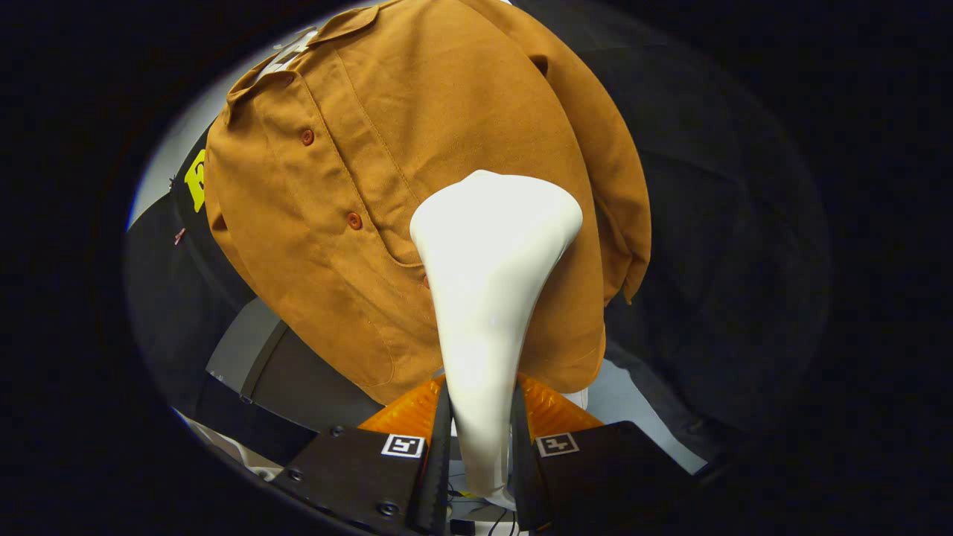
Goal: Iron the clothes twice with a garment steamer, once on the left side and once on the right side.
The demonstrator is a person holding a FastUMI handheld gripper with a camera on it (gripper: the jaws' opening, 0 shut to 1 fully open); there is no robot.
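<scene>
A brown button-up shirt (357,193) hangs in front of me, its collar at the top and its button row running down the left half. My gripper (480,417) is shut on the narrow handle of a white garment steamer (488,283), both fingers pressing its sides. The steamer's wide head points up and away from me and rests against or just in front of the shirt's right half, beside the chest pocket; I cannot tell whether it touches the cloth. The shirt's lower middle is hidden behind the steamer.
The black booth wall (715,223) stands behind and to the right of the shirt. A grey stand or table edge (253,350) shows below the shirt's left hem, and a pale floor patch (633,402) lies below its right hem.
</scene>
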